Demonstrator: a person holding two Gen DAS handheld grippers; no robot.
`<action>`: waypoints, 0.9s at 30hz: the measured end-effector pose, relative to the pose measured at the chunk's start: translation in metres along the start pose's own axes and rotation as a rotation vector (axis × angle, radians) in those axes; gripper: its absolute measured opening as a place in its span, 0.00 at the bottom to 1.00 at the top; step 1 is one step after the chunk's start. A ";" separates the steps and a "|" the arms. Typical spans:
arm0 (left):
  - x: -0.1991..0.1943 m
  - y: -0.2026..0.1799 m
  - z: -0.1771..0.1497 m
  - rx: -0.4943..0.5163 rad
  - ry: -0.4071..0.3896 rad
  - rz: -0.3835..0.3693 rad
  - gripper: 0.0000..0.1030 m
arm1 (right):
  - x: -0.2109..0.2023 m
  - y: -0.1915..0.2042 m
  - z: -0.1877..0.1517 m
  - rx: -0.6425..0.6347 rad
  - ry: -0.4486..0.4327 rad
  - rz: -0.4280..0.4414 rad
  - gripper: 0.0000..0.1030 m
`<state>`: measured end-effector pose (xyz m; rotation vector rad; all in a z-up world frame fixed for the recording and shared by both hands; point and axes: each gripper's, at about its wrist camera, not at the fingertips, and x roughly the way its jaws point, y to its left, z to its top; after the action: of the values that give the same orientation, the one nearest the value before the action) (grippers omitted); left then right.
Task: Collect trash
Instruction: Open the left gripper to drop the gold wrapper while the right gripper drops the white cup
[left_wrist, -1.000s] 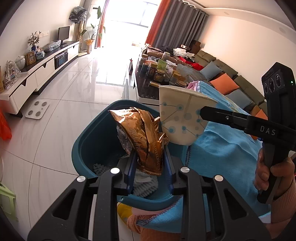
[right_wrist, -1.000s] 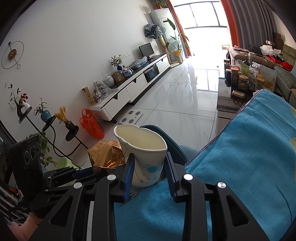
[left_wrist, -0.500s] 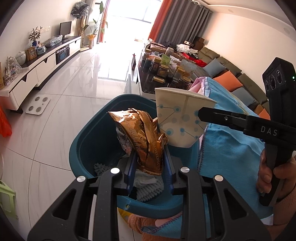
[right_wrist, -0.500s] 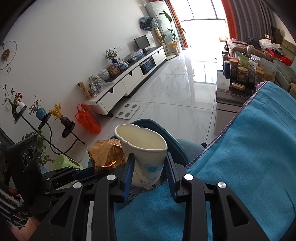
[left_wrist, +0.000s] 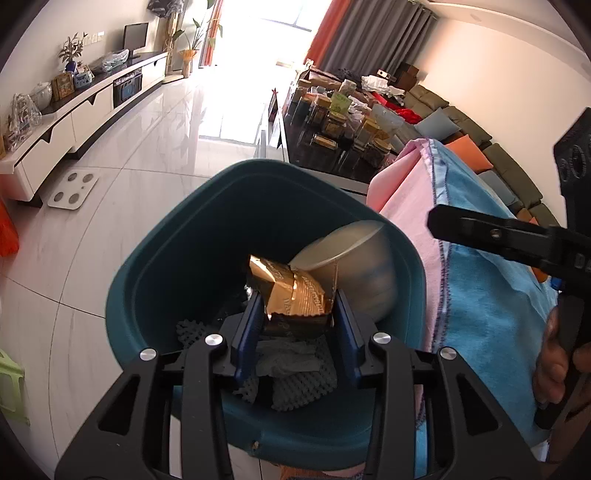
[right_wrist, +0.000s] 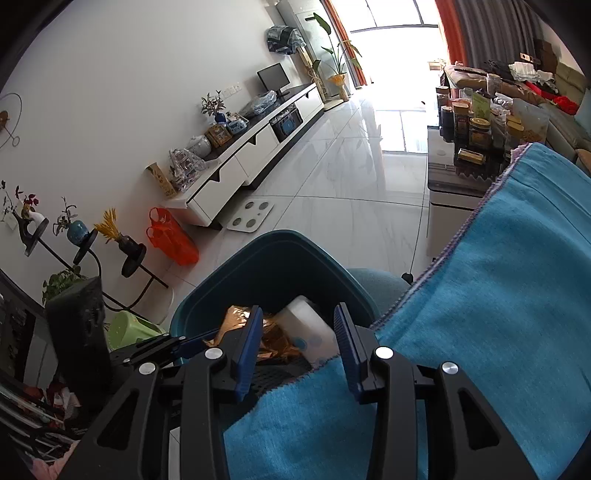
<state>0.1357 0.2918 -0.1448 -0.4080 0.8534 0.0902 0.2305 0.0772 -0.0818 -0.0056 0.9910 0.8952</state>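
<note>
- Right now both pieces of rubbish are inside the deep teal plastic bin (left_wrist: 155, 273): the crumpled gold foil snack wrapper (left_wrist: 291, 291) and the white paper cup with blue dots (right_wrist: 308, 332).
- From the left wrist view, the left gripper (left_wrist: 298, 332) hangs over the bin's mouth with its blue-padded fingers (left_wrist: 247, 332) spread wide. The wrapper sits between them, and I judge it loose rather than pinched, though whether either pad touches it is hard to say.
- The cup shows blurred at about two o'clock from the wrapper, tipped over against the bin wall, so I take it to be tumbling or just settling.
- From the right wrist view, the right gripper (right_wrist: 301, 343) is parted too, with nothing between its pads; the cup lies on its side below and beyond them, with the wrapper at its nine o'clock.
- Under both pieces sits grey netted foam packing (left_wrist: 303, 380) and a wad of crumpled paper.
- At the bin's three o'clock hangs the bright blue towelling cloth (right_wrist: 498, 314), with a pale pink cloth (left_wrist: 402, 206) under it.
- I'd say the step in hand is the drop itself, and it looks all but done.
- Next, as I read it, both grippers need lifting straight up clear of the rim, fingers left apart so nothing snags, then turning toward the cloth-covered surface to look for whatever rubbish remains. None is visible on the cloth from either view.
</note>
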 end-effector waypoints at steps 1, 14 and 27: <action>0.003 -0.001 -0.001 0.000 0.001 -0.001 0.37 | -0.002 -0.001 -0.001 0.002 -0.002 0.002 0.37; 0.004 -0.004 0.002 0.007 -0.017 -0.002 0.42 | -0.042 -0.021 -0.017 0.044 -0.060 0.039 0.39; -0.019 -0.021 0.003 0.018 -0.085 -0.017 0.55 | -0.084 -0.040 -0.035 0.059 -0.122 0.036 0.42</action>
<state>0.1306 0.2751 -0.1216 -0.3918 0.7668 0.0830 0.2117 -0.0164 -0.0565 0.1156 0.9052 0.8883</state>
